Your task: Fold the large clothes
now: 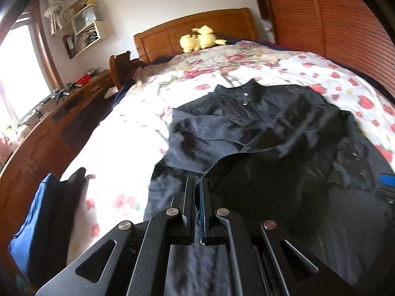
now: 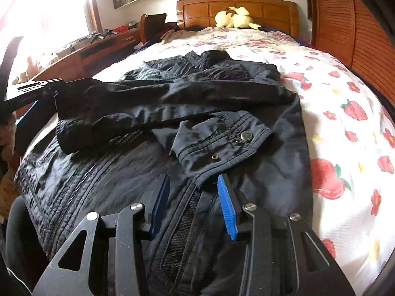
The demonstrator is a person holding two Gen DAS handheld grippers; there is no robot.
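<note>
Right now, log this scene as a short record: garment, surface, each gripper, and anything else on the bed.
garment: dark navy zip-front jacket, spread collar toward the headboard, both sleeves folded across its front
surface: white floral-print bedspread
left gripper: shut on a sleeve end of the jacket, at the jacket's left edge
right gripper: open, blue pads on either side of the snap-button cuff, not clamped
other: yellow plush toy by the wooden headboard
</note>
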